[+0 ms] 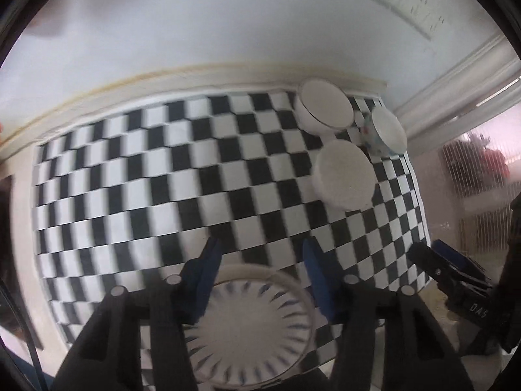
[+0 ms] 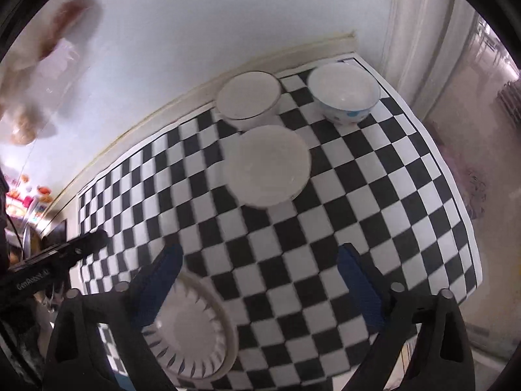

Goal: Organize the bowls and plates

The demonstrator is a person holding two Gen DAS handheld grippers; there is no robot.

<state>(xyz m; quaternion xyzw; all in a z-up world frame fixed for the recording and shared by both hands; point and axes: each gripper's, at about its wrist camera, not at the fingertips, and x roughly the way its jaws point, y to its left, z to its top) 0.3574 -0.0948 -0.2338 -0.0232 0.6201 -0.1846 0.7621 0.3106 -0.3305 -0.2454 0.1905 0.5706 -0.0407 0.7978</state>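
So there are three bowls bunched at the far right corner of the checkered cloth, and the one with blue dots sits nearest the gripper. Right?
Not quite. Three bowls do bunch at the far right corner of the checkered cloth, but the blue-dotted bowl sits at the back, by the cloth's far edge. Nearest the right gripper is the plain white bowl, as the right wrist view shows.

Probably a home: checkered tablecloth (image 2: 358, 195), bowls (image 2: 343, 93), blurred window grille (image 1: 475, 169).

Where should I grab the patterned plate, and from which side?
Take the patterned plate by its raised rim, from above at the near edge. It lies flat on the checkered mat, so only the rim offers a pinch. The left tool already straddles it.
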